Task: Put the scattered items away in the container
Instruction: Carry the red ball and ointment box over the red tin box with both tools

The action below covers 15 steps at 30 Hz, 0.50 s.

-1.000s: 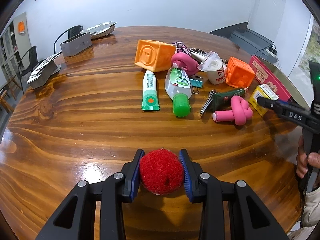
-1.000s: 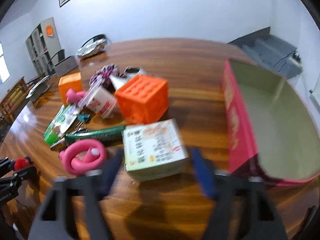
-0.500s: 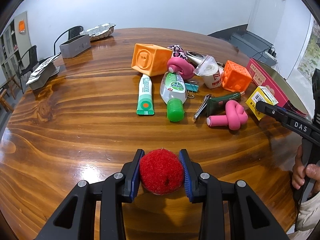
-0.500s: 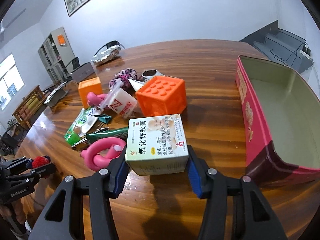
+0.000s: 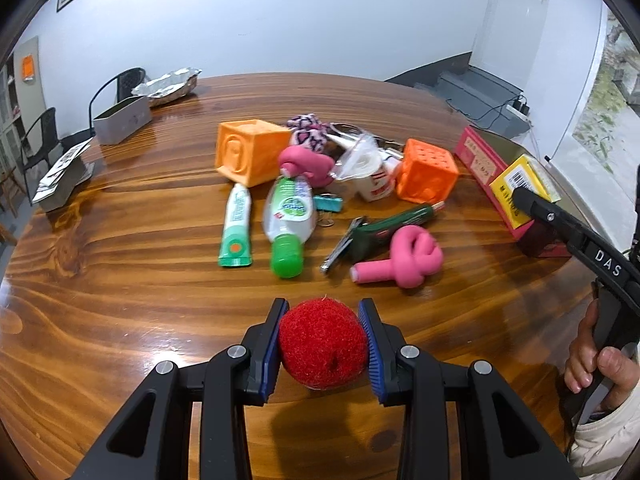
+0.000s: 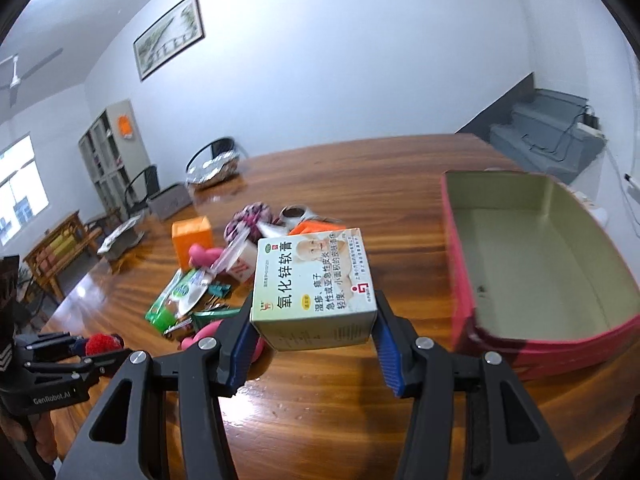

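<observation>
My left gripper (image 5: 323, 346) is shut on a fuzzy red ball (image 5: 322, 343), held just above the wooden table (image 5: 120, 280). My right gripper (image 6: 314, 336) is shut on a small ointment box (image 6: 314, 292) and holds it above the table, left of the open red tin (image 6: 460, 248). In the left wrist view that box (image 5: 518, 178) shows yellow at the right, near the red tin (image 5: 480, 160). The scattered pile lies mid-table: an orange cube (image 5: 250, 152), a holed orange cube (image 5: 426, 172), a green-capped bottle (image 5: 288, 216), a tube (image 5: 237, 226) and a pink knot toy (image 5: 404, 258).
A grey box (image 5: 122, 124), a foil tray (image 5: 168, 86) and a stack of papers (image 5: 64, 172) sit at the table's far left. Chairs stand behind that edge. A person's hand (image 5: 592, 360) grips the right tool's handle at the right edge.
The right gripper has risen with the ointment box, lifting it off the table and tilting up. The left gripper has risen slightly with the red ball still held.
</observation>
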Tool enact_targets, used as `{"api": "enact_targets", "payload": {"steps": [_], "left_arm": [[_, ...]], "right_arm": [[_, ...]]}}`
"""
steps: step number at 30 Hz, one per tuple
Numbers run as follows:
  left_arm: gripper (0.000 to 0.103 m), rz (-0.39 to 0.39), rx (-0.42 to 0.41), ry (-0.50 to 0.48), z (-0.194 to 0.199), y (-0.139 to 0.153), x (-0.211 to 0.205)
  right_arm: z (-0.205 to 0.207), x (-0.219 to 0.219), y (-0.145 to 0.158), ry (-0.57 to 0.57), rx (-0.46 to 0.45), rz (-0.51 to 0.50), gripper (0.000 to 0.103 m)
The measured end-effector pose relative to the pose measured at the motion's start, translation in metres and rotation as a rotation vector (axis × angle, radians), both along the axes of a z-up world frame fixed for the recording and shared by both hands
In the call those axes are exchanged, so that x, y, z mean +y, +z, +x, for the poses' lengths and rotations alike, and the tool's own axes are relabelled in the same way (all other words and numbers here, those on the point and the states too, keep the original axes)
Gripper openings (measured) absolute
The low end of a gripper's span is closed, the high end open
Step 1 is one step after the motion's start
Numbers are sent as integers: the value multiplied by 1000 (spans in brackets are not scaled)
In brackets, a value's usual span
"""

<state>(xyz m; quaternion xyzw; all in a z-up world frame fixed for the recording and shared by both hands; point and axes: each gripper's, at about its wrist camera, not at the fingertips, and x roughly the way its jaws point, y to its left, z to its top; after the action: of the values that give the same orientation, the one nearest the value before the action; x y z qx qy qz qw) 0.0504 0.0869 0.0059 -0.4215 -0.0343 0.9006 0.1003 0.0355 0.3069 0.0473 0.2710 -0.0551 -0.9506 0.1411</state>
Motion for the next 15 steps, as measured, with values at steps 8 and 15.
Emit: {"api": "enact_targets", "payload": {"steps": [8, 15], "left_arm": [[37, -7, 13, -41, -6, 7, 21], [37, -11, 27, -89, -11, 16, 47]], "right_arm": [[22, 44, 26, -266, 119, 68, 57], [10, 100, 14, -432, 0, 11, 57]]}}
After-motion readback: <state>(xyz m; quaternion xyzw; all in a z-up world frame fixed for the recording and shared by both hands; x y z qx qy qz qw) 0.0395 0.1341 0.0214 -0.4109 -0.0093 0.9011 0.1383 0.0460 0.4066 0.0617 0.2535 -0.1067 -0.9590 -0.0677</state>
